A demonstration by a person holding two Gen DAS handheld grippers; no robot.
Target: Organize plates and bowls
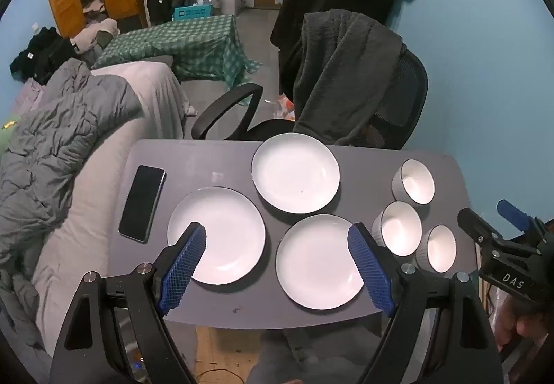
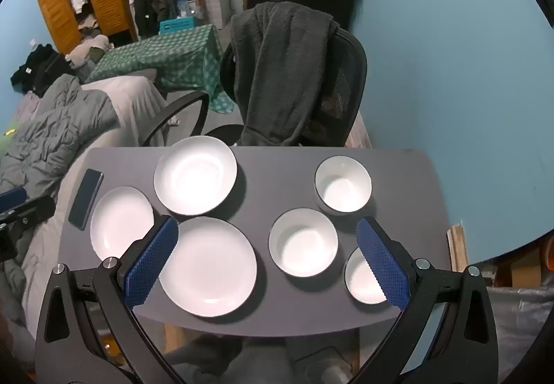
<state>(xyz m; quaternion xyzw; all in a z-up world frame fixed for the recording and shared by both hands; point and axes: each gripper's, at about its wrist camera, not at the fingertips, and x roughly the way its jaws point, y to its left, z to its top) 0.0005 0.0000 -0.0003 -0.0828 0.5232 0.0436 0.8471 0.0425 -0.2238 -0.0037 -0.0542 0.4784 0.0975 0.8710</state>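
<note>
Grey surface (image 1: 207,159) fills mid-frame in both views. Three white plates (image 1: 295,173) sit centre-left, none stacked, w/ three smaller bowls (image 2: 303,242) in a line at right, all apart. Black phone (image 1: 142,204) lies far left. Left hand-held gripper (image 1: 277,266) & right hand-held gripper (image 2: 266,259) hover above, both wide, holding nothing.

Two wrist views steeply down over one table (image 1: 207,169), plates (image 2: 207,266) shared.
</note>
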